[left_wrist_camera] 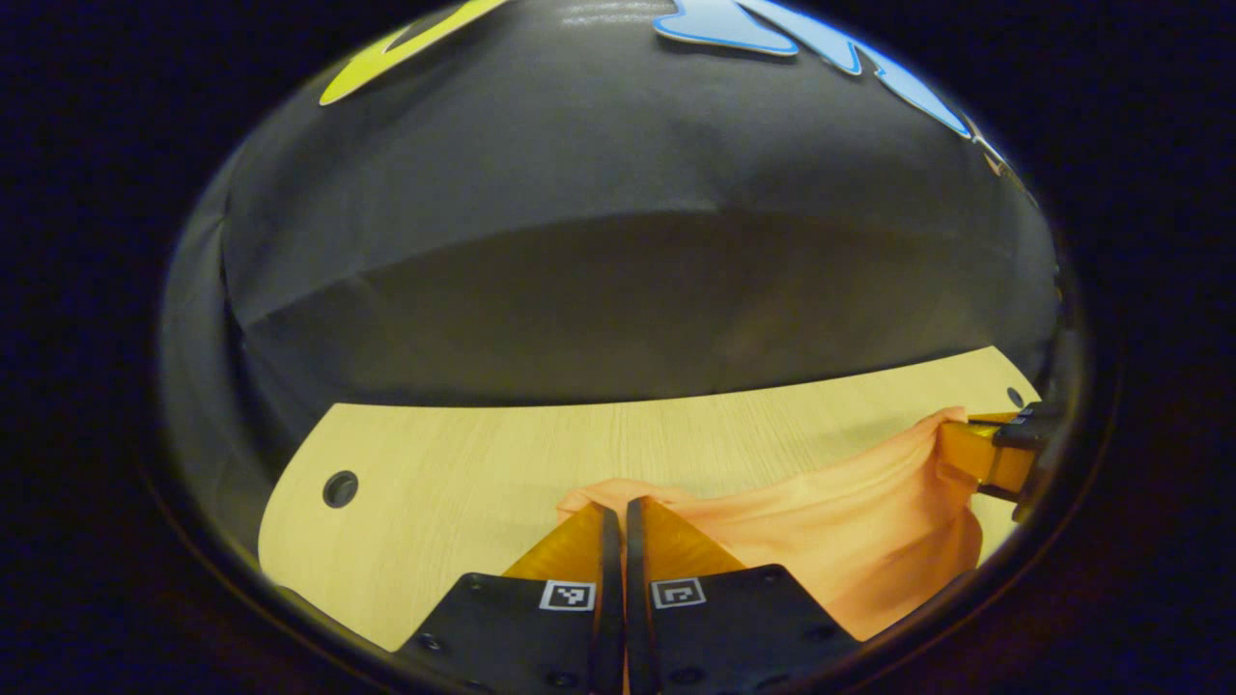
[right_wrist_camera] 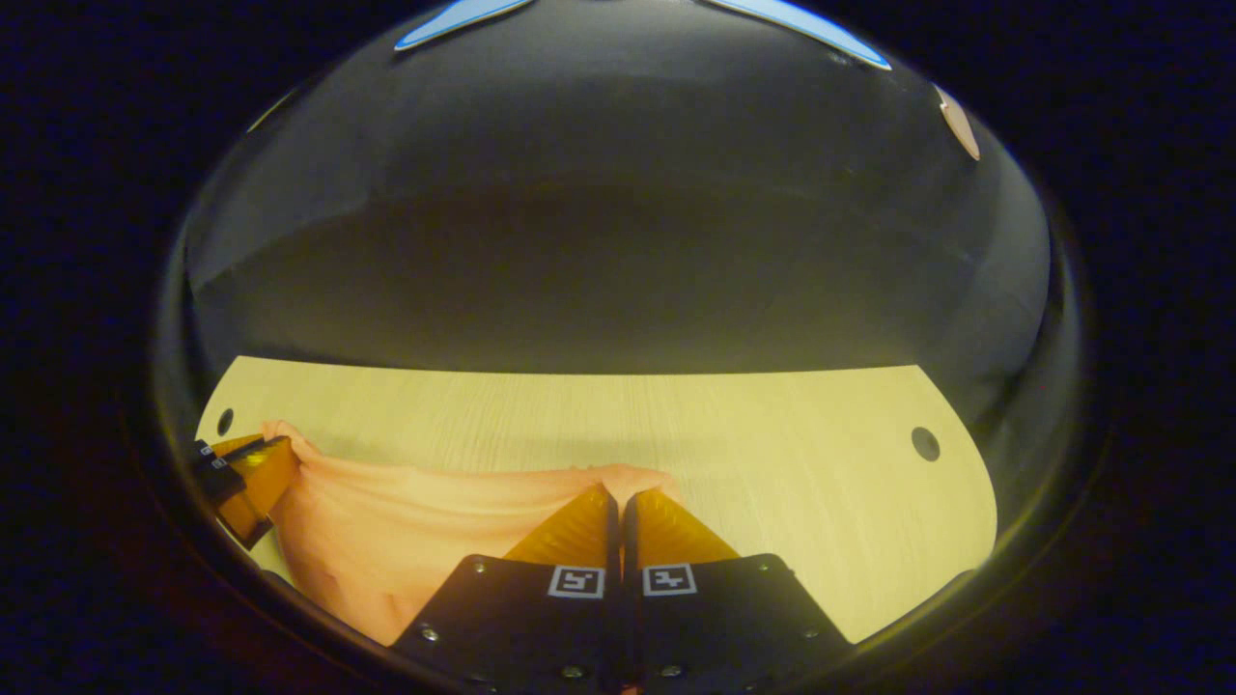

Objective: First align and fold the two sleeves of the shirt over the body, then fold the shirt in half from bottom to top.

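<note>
Left claw (left_wrist_camera: 615, 512): closed, pinching one corner of the soft peach-orange cloth shirt (left_wrist_camera: 850, 541). Shirt: slung between both claws, lifted above the pale wood-grain table (left_wrist_camera: 463, 463). Right claw (right_wrist_camera: 618, 507): closed on the opposite corner. Risk: uneven pull could slip the fabric, skewing the fold.

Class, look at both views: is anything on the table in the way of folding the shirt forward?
Nothing visible. Both the left hand-held gripper and the right hand-held gripper pinch the shirt edge, and the table ahead of it is bare wood.
</note>
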Available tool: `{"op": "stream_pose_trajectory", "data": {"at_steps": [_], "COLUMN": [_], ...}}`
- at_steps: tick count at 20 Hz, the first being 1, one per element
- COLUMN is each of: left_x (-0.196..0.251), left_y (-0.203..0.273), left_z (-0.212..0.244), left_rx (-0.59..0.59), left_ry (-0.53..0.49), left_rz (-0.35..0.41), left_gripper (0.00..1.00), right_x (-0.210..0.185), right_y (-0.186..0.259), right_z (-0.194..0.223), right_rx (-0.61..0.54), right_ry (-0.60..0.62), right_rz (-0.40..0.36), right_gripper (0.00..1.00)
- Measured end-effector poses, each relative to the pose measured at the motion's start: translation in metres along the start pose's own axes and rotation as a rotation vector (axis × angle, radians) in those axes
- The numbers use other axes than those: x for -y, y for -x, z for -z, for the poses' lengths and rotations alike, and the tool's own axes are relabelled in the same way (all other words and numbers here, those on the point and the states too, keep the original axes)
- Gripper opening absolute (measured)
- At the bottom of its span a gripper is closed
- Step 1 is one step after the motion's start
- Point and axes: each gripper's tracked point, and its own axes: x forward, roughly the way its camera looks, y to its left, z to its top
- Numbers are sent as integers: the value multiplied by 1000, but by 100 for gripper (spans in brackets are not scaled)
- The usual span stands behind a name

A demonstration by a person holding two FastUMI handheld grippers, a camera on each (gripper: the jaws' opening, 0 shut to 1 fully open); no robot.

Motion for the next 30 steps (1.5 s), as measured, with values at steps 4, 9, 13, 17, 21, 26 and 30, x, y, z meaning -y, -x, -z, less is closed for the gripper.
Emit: {"op": "stream_pose_trajectory", "data": {"at_steps": [4, 9, 13, 17, 21, 26, 30], "left_x": [4, -2, -3, -1, -3, -3, -4], "left_y": [-5, 3, 8, 10, 8, 6, 3], "left_z": [19, 33, 32, 26, 25, 21, 25], "left_rx": [-73, -129, -141, -126, -104, -68, -49], "left_ry": [-27, -5, 17, 63, 65, 96, 98], "left_rz": [21, 24, 8, 5, -9, -15, -9], "left_gripper": [16, 96, 95, 96, 95, 95, 96], "right_x": [-5, -9, -12, -10, -6, -1, 6], "right_y": [3, 12, 30, 54, 99, 176, 234], "right_z": [0, 8, 9, 6, -1, -15, -22], "right_rx": [-35, -88, -82, -81, -69, -23, 17], "right_ry": [-30, -32, -25, -31, -30, -50, -45], "right_rz": [-25, -53, -53, -68, -73, -75, -79], "right_gripper": [6, 46, 53, 53, 53, 53, 53]}}
